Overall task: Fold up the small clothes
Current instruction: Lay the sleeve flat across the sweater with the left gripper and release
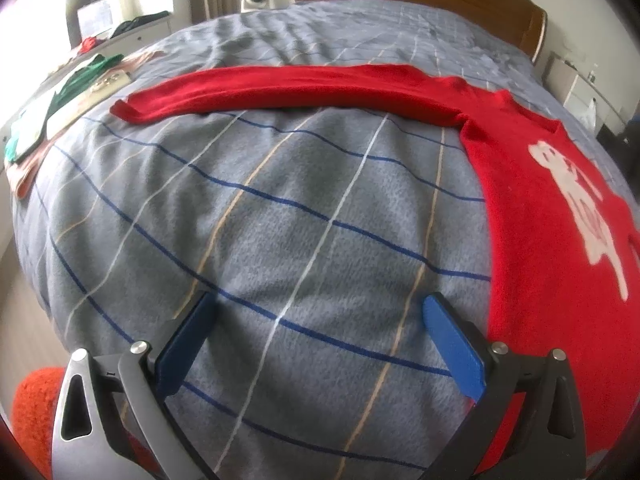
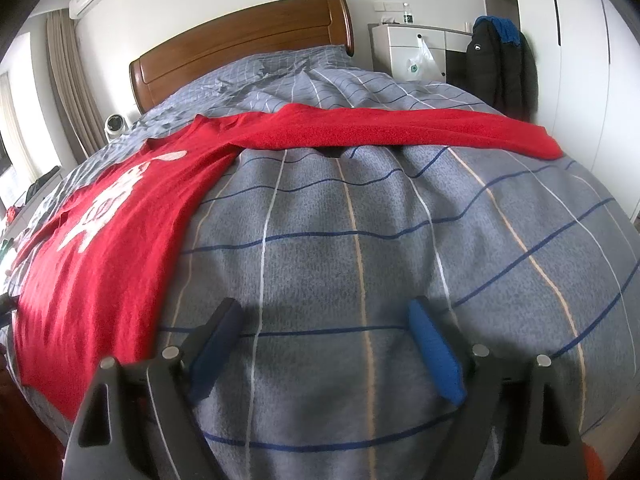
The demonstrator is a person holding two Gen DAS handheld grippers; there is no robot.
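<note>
Red sweater [image 1: 532, 216] is lying spread across the bed [image 1: 280, 220]; left tongs [image 1: 316, 344] and right tongs [image 2: 324, 348] are hovering wide, empty; sleeve-folding looks next.

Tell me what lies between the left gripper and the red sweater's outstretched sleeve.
Only bare checked bedspread lies between the left gripper and the sleeve, as the left wrist view shows.

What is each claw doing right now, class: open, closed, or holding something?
Left claw: open, holding nothing, over the bedspread.
Right claw: open, holding nothing, beside the red sweater.
</note>
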